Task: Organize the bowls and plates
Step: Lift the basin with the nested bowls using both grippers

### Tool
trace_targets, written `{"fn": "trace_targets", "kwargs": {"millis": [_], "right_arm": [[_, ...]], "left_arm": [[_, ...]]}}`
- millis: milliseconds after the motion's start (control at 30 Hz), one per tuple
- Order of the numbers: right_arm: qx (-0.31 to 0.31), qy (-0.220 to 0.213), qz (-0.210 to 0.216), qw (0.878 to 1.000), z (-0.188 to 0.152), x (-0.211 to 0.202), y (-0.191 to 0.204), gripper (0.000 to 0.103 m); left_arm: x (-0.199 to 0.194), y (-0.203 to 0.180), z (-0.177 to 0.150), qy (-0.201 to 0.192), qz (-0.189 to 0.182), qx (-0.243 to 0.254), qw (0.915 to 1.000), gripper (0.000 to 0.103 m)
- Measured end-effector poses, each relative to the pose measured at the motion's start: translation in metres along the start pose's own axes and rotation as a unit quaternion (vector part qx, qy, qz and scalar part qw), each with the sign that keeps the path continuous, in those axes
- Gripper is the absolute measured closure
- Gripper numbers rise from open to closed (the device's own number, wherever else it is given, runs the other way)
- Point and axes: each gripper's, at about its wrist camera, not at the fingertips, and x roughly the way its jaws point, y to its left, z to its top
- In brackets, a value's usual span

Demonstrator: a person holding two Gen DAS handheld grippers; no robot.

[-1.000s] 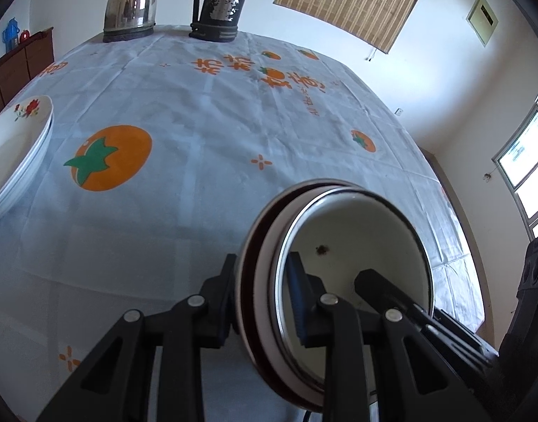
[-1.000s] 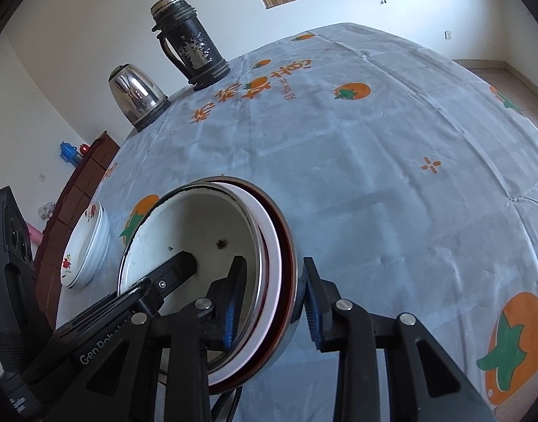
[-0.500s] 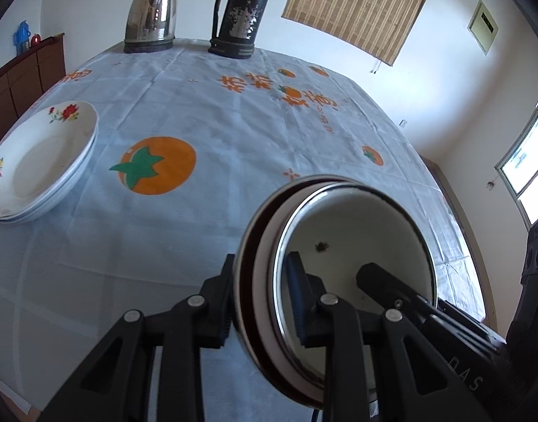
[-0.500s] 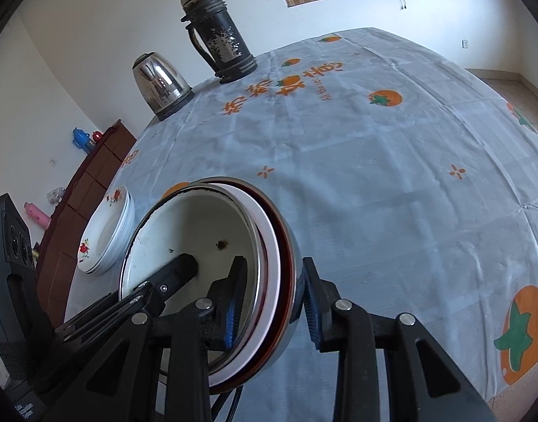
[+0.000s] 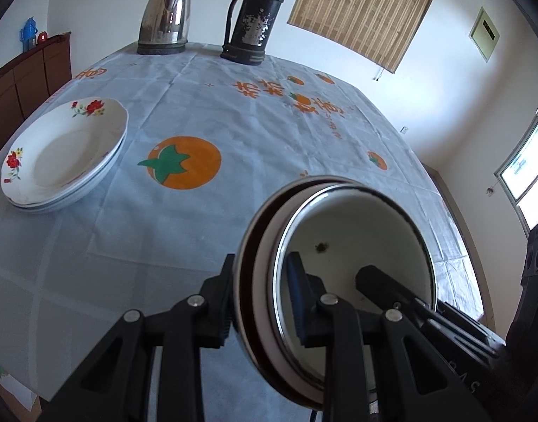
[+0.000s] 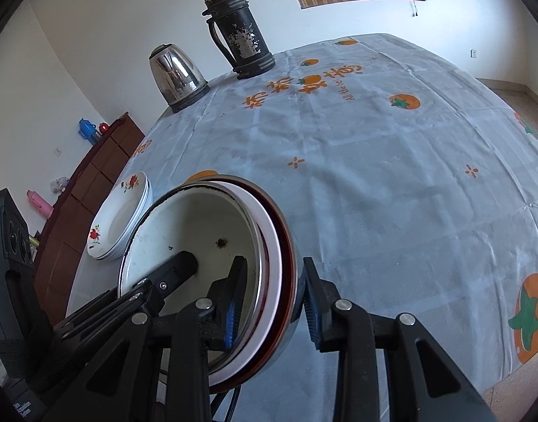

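White enamel lines the innermost of the nested bowls [image 5: 353,246], a stack of three held up above the table [image 5: 233,133] with both grippers clamped on opposite sides of its rim. In the left wrist view the left gripper [image 5: 261,288] has one finger outside the stack, against the shiny steel outer bowl, and the other finger with its blue pad inside the white bowl; the rims of all three bowls pass between the two, so the jaws are closed on the stack. The right gripper [image 6: 272,295] mirrors this in its own view: its blue-padded inner finger sits inside the white bowl, its outer finger presses the steel wall, and the stacked rims are pinched between them. Each camera also sees the other gripper's finger reaching into the white bowl from the far side. A dark chip marks the bowl's bottom.

Off to the left, a stack of floral plates [image 5: 64,151] rests on the pale blue tablecloth printed with orange persimmons, well apart from the bowls. At the table's far edge stand a steel kettle [image 5: 165,17] and a worn black thermos [image 5: 254,17], side by side.
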Motion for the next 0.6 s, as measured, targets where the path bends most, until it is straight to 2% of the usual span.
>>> {"fn": "trace_targets", "kwargs": {"millis": [600], "right_arm": [[-0.033, -0.016, 0.013, 0.999, 0.001, -0.007, 0.038, 0.07]], "left_arm": [[-0.031, 0.029, 0.005, -0.035, 0.006, -0.016, 0.9993, 0.077]]}}
